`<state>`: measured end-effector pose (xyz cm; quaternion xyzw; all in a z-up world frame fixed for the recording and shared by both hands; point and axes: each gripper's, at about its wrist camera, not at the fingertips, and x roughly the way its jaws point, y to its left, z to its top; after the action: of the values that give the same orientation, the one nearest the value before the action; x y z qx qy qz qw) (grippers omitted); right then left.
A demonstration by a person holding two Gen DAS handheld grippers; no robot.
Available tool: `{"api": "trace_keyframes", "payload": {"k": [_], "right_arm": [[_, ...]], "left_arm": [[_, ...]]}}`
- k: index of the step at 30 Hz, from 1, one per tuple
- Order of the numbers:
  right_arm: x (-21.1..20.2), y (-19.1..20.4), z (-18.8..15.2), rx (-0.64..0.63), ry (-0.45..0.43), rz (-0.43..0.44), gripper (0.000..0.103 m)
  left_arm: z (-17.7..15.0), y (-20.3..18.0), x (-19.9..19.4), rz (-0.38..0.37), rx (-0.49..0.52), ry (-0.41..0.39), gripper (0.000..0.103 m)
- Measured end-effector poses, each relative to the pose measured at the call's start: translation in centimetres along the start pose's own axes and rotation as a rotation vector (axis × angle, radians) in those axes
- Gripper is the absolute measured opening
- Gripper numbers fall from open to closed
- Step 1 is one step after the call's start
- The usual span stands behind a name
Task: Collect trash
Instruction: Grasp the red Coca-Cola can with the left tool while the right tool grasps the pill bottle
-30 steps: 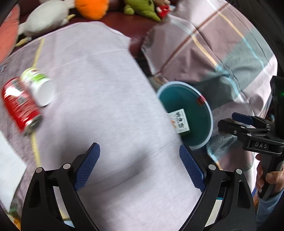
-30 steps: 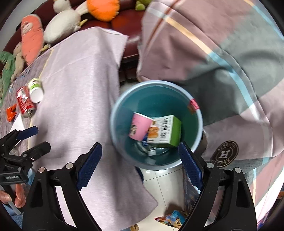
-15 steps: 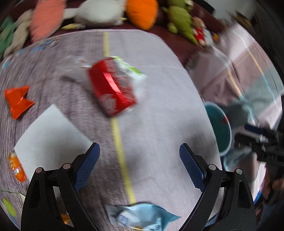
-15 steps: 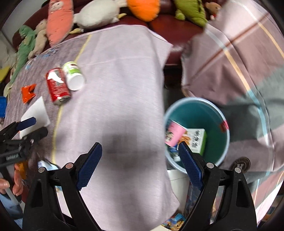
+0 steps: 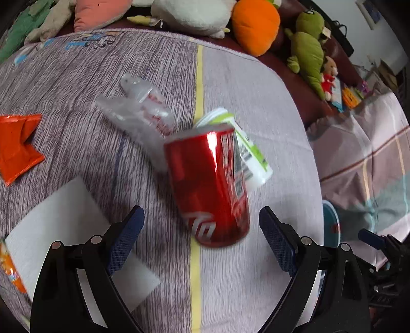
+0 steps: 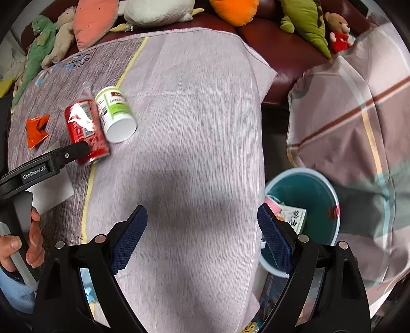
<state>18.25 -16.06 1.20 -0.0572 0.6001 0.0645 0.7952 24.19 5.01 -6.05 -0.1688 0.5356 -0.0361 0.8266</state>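
A red soda can (image 5: 208, 187) lies on the cloth-covered table, just ahead of my open left gripper (image 5: 201, 240), whose fingers straddle its near end without touching it. A white and green cup (image 5: 249, 153) lies against the can's far side. Beyond them is a clear plastic wrapper (image 5: 139, 110). From the right wrist view, the can (image 6: 84, 130) and cup (image 6: 115, 115) lie at the left, with a finger of the left gripper beside the can. My right gripper (image 6: 202, 238) hangs open over bare cloth. The teal bin (image 6: 324, 189) stands on the floor to its right, holding a green carton and a pink cup.
An orange wrapper (image 5: 15, 146), a white paper sheet (image 5: 64, 222) and an orange packet (image 5: 10, 266) lie left of the can. Plush toys (image 6: 153, 10) line the sofa behind the table. A plaid blanket (image 6: 358, 107) covers the seat at the right. A hand (image 6: 23, 246) grips the left tool.
Both grippers moved left across the table, away from the bin. The can and cup now sit large and central before the left gripper. In the right view the bin slid to the right edge.
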Motion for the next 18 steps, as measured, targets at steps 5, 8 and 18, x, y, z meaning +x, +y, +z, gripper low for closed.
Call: {"api": "trace_keyframes", "payload": {"k": [5, 8, 18], "right_arm": [[1.0, 0.0, 1.5, -0.009, 0.004, 0.017, 0.084], [1.8, 0.0, 2.4, -0.002, 0.011, 0.034, 0.084], [3.2, 3.0, 6.6, -0.056, 0.003, 0.093, 0.084]], "left_arm": [[0.6, 0.0, 1.7, 0.026, -0.003, 0.006, 0.091], [0.7, 0.5, 2.5, 0.006, -0.006, 0.018, 0.087], [-0.1, 4.1, 0.8, 0.001, 0.068, 0.036, 0.055]]}}
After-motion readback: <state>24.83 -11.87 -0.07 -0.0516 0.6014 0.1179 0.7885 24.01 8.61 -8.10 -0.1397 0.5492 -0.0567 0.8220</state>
